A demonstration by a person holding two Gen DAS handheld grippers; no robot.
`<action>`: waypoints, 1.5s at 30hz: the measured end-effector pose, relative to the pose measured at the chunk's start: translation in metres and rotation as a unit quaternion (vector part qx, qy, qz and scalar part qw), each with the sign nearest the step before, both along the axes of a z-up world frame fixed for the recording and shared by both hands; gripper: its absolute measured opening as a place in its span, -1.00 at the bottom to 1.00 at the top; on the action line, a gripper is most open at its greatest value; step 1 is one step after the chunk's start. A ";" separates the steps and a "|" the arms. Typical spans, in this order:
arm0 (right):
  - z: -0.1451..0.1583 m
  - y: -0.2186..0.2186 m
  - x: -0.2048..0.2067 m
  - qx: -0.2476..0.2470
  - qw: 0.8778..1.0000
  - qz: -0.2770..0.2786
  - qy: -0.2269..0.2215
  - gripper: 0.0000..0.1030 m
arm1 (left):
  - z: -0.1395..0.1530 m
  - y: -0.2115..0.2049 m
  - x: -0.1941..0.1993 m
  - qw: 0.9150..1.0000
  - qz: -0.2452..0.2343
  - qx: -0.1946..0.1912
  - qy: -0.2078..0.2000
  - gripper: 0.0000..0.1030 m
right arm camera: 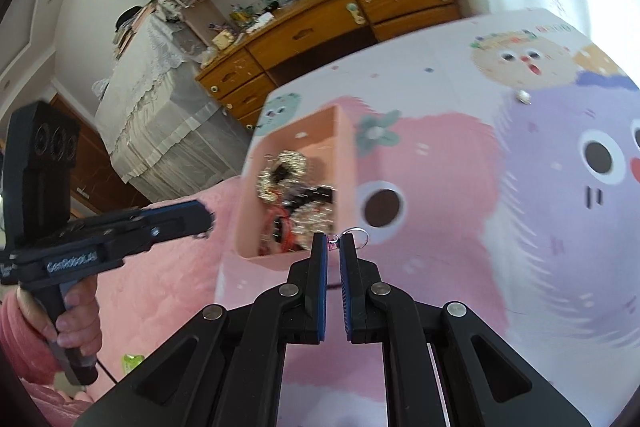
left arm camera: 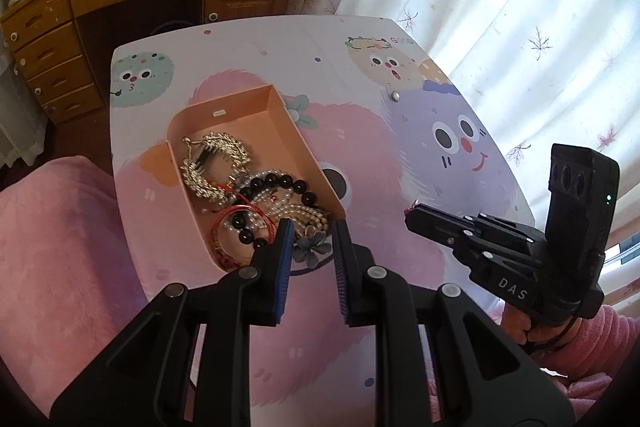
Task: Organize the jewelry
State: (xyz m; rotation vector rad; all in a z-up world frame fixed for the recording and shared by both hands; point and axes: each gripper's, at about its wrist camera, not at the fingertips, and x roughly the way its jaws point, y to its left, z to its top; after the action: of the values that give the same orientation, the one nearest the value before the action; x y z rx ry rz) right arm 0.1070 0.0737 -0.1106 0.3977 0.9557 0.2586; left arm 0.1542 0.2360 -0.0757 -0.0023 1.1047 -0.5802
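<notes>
Pinching thin wire earring [right arm camera: 357, 237]; right gripper [right arm camera: 333, 240] beside smooth pink box [right arm camera: 344, 147].

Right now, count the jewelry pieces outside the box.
3: a stud on the table, a hoop pinched in the right gripper, a flower tie at the box's near end. More may be hidden.

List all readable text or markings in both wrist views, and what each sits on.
"DAS": white letters on the right gripper body, left wrist view.
"GOOD": on the table top, beside the yellow cartoon face; partly washed out.
Light lettering on the left gripper body, right wrist view: too blurred to read.
Small white label inside the pink box: too small to read.
</notes>
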 end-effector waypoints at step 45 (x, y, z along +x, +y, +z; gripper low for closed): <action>-0.007 -0.077 -0.024 0.025 0.985 -0.164 0.038 0.26 | -0.042 -0.019 -0.046 0.997 -0.059 0.040 0.023 -0.65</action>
State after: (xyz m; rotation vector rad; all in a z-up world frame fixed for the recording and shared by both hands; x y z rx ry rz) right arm 0.0827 -0.0029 -0.1171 0.6074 0.9430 -0.0327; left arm 0.1080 0.2169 -0.1181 0.1199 1.1774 -0.6437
